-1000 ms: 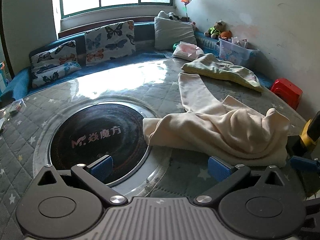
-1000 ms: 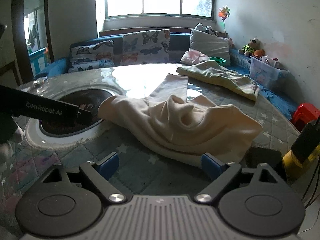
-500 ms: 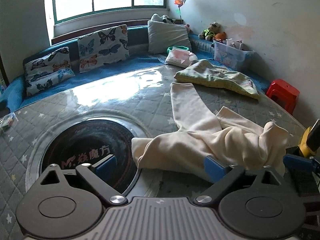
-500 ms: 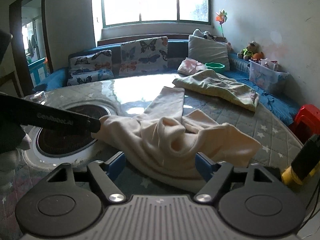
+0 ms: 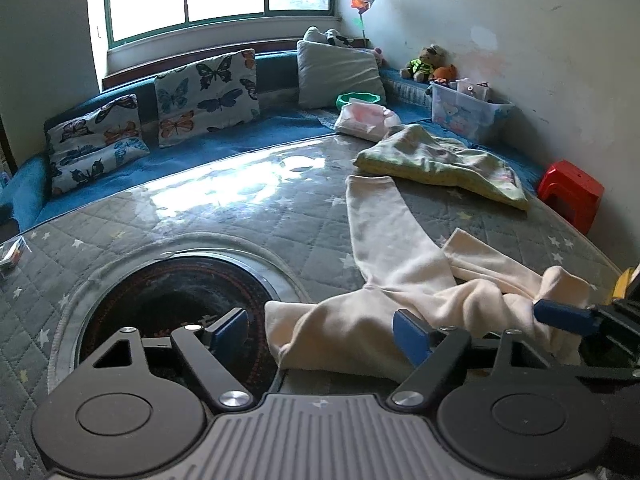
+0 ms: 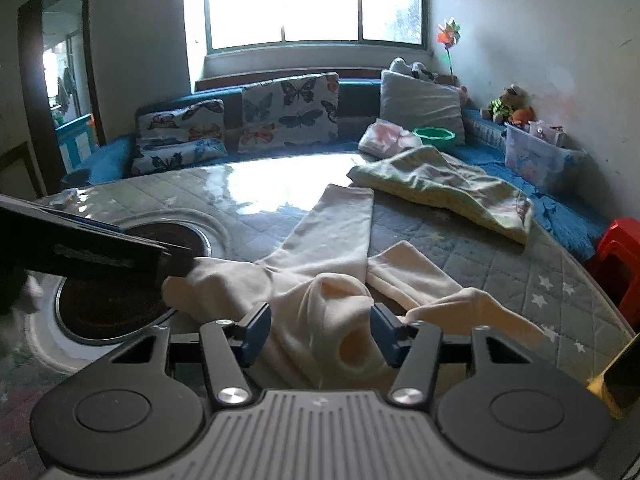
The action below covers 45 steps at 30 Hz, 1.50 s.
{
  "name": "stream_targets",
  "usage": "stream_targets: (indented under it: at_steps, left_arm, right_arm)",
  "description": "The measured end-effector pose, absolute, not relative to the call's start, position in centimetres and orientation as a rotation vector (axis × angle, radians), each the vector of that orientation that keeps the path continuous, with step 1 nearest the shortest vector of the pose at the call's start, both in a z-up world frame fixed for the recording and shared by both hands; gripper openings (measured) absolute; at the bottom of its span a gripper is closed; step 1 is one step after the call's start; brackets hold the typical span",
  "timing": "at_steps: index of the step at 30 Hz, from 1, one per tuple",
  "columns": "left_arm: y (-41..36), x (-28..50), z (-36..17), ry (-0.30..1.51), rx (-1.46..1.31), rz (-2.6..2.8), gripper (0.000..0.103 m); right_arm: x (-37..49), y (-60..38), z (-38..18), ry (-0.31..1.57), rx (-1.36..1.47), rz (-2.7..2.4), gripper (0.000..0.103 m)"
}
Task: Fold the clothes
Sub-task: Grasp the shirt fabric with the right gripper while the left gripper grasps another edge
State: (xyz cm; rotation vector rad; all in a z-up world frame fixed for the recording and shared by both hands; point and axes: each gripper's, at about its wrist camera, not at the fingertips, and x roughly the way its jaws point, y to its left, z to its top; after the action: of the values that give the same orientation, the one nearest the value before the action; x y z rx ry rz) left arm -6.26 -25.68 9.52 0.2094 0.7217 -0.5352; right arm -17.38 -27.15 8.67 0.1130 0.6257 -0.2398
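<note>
A pair of cream-coloured fleece trousers (image 5: 400, 280) is lying rumpled on the grey quilted, star-printed round counter (image 5: 240, 216), with one leg stretching flat toward the window and the other bending off to the right, while the waist end is bunching up in folds nearest the cameras. The left gripper (image 5: 320, 334) is hovering low over the near left corner of the trousers, its blue-padded fingers (image 5: 412, 336) standing wide apart with the cloth edge lying between and beneath them, gripping nothing. The right gripper (image 6: 318, 332) is sitting over the crumpled middle of the garment, its fingers (image 6: 256, 332) likewise spread open on either side of a raised fold of the fabric (image 6: 340, 320), and not pinching it. In the left wrist view one blue finger of the right gripper (image 5: 560, 314) is showing at the right, just beside the bunched cloth. The waist corner is overlapping the rim of a dark round glass inset (image 5: 168, 304) set into the counter. Farther back, a pale yellow-green patterned cloth (image 5: 440, 160) is lying in a loose heap near the counter's far edge, well apart from the trousers. A red plastic stool (image 5: 572, 192) is standing off the counter's right side.
</note>
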Motion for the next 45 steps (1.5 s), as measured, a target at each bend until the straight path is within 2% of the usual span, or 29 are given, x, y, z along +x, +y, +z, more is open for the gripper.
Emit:
stream_targets:
  at_steps: [2,4,7,10,23,28,33,34,36,39,45]
  left_arm:
    - [-25.6,-6.0,9.5,0.724,0.208,-0.531,0.082]
    - [-25.5,-5.8,9.6,0.724,0.206,-0.527,0.082]
    - [-25.4,-5.7,9.8,0.721,0.202,-0.526,0.082]
    - [-25.3,-5.9,10.1,0.714,0.198,-0.537,0.082]
    - [-26.7,-8.2,10.9,0.694,0.225,-0.655,0.087]
    - [-28.1,-8.9,9.9,0.705,0.282,-0.693,0.085]
    - [-29.1,-7.8,7.8,0.780,0.304,-0.701,0.067]
    - [-29.1,-7.7,7.7,0.789,0.297,-0.712,0.066]
    - [-29.1,-7.8,7.7,0.783,0.296,-0.728,0.066]
    - [-29.0,-8.4,8.2,0.746,0.295,-0.756,0.071]
    - [-30.3,-8.6,7.8,0.736,0.336,-0.772,0.073]
  right_arm:
    - [-16.8,-27.4,8.2,0.642,0.127,-0.236,0.042]
    - [-16.8,-27.6,7.8,0.645,0.136,-0.226,0.028]
    - [-17.2,-27.2,7.8,0.630,0.125,-0.210,0.016]
    - [-17.9,-26.3,8.1,0.611,0.107,-0.176,0.013]
    - [-21.0,-19.1,8.0,0.664,-0.092,0.053,0.009]
    - [-21.7,-16.4,7.2,0.689,-0.121,0.128,0.006]
    - [-21.6,-14.8,6.7,0.696,-0.125,0.155,0.006]
    - [-21.6,-14.8,6.8,0.695,-0.122,0.156,0.006]
    - [-21.8,-15.0,7.4,0.687,-0.109,0.153,0.006]
    - [-22.2,-15.8,8.6,0.670,-0.083,0.134,0.009]
    - [-22.7,-19.0,11.2,0.620,-0.050,0.008,0.011]
